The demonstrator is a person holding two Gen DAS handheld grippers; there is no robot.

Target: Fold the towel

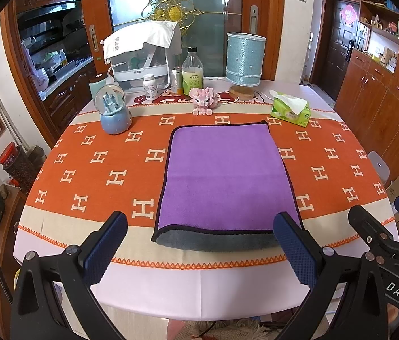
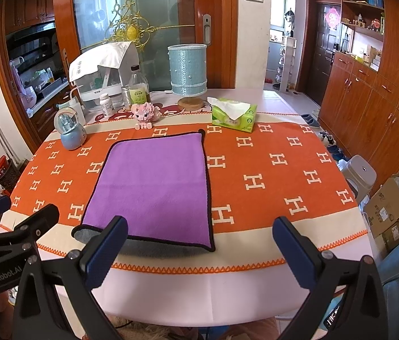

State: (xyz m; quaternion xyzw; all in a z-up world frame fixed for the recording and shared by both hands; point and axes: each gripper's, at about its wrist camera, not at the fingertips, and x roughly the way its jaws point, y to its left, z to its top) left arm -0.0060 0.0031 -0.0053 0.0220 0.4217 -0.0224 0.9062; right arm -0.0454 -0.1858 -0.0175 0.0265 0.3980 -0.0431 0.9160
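A purple towel (image 1: 225,175) with a dark border lies flat on the orange patterned tablecloth (image 1: 91,170), folded over so its grey underside shows along the near edge (image 1: 216,239). It also shows in the right wrist view (image 2: 154,184). My left gripper (image 1: 199,248) is open and empty, held above the table's near edge just in front of the towel. My right gripper (image 2: 199,248) is open and empty, in front of the towel's near right corner (image 2: 209,245). The right gripper also shows at the right of the left wrist view (image 1: 381,226).
Along the table's far side stand a snow globe (image 1: 113,110), a pill bottle (image 1: 150,86), a clear bottle (image 1: 192,70), a pink brick pig (image 1: 203,100), a blue lamp (image 1: 244,59) and a green tissue pack (image 1: 290,109). A stool (image 2: 362,172) and cardboard boxes (image 2: 389,209) stand right of the table.
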